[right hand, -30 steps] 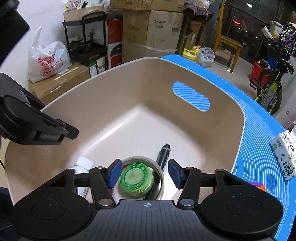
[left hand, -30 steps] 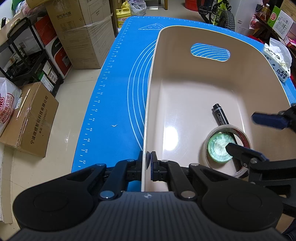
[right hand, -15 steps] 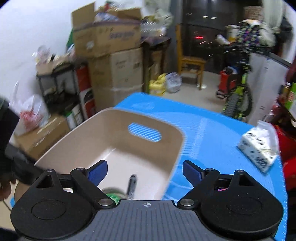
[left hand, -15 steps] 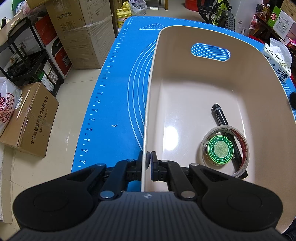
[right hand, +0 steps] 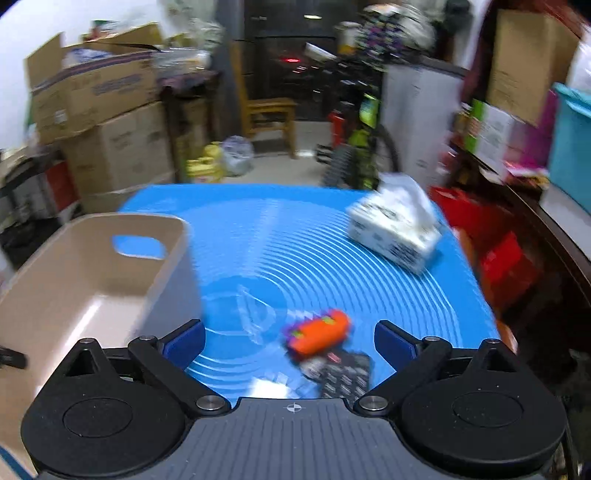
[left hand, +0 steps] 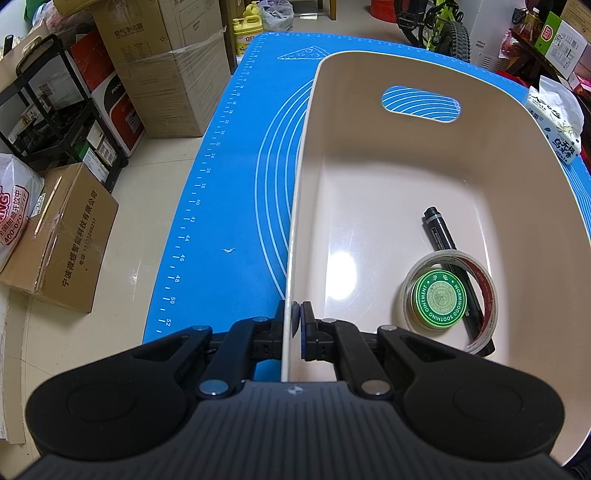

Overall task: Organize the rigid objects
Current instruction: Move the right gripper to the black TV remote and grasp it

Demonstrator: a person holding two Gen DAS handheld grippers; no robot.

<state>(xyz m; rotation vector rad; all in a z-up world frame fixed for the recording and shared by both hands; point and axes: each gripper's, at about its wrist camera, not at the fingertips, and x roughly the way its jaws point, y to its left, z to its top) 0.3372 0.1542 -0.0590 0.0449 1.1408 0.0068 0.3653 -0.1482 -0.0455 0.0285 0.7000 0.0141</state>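
My left gripper [left hand: 295,328] is shut on the left rim of the beige bin [left hand: 369,192]. Inside the bin lie a green ointment tin [left hand: 441,298], a roll of clear tape [left hand: 480,291] around it, and a black marker [left hand: 441,232]. My right gripper [right hand: 290,339] is wide open and empty above the blue mat [right hand: 314,251], to the right of the bin [right hand: 92,266]. Below it on the mat lie an orange toy block [right hand: 319,330], a black patterned item [right hand: 345,373] and a clear plastic piece [right hand: 258,314]. The right view is blurred.
A tissue pack [right hand: 395,229] sits at the mat's far right, and shows in the left wrist view [left hand: 554,118]. Cardboard boxes [left hand: 162,66], a black shelf [left hand: 48,122] and a bicycle [left hand: 439,26] stand around the table. The mat's left edge [left hand: 177,258] drops to the floor.
My right gripper has left the bin, opened wider, and swung right over the mat. The tin stays inside the tape roll. My left gripper has not moved.
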